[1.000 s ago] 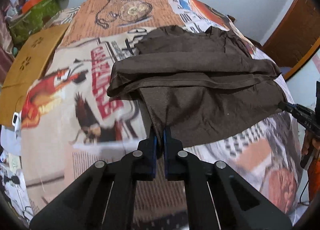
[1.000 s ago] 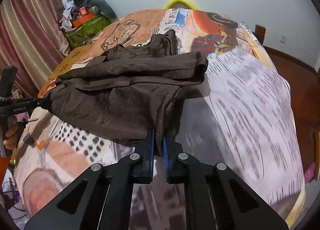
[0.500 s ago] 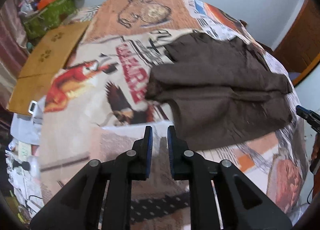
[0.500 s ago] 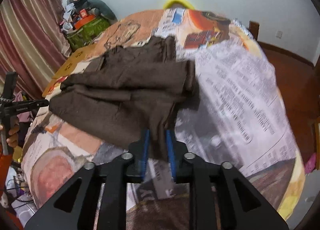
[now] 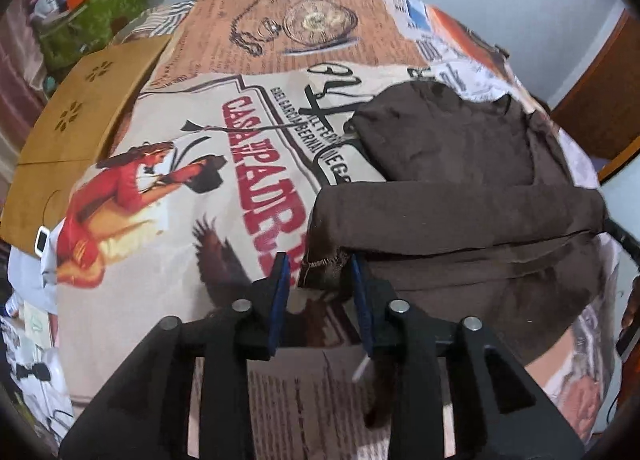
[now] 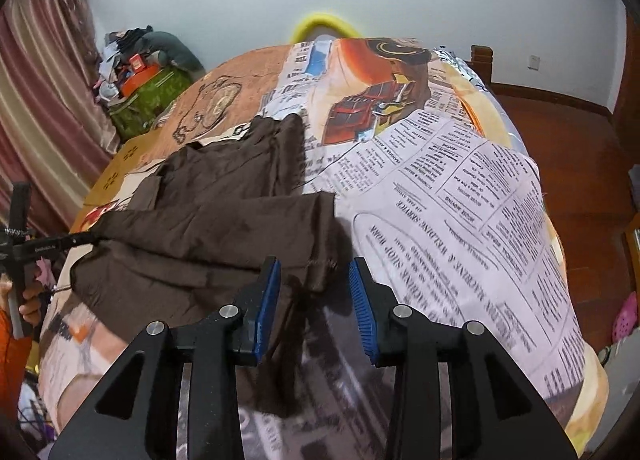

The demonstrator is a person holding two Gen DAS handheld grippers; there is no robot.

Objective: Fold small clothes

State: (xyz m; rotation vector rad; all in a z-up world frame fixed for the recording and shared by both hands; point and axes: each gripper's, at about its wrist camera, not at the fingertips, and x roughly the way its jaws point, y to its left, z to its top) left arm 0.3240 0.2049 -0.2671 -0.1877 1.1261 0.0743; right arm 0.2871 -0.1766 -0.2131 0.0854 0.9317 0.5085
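A dark brown garment (image 5: 460, 200) lies folded over on the printed bedspread (image 5: 192, 188). In the left wrist view my left gripper (image 5: 320, 276) is open, its blue pads either side of the garment's near left hemmed corner, holding nothing. In the right wrist view the garment (image 6: 224, 220) spreads to the left, and my right gripper (image 6: 314, 280) is open around its near right corner. The left gripper (image 6: 60, 246) also shows at the far left of that view, at the garment's other end.
A brown cardboard sheet (image 5: 76, 128) lies at the bed's left side. A green bag with clutter (image 6: 148, 92) stands by the curtain (image 6: 36, 100). Wooden floor (image 6: 576, 164) lies to the right of the bed. A yellow hoop (image 6: 320, 22) sits at the far end.
Both grippers were shut on the garment's corners a second ago. They have opened wide and let the cloth drop, folded, onto the bed.
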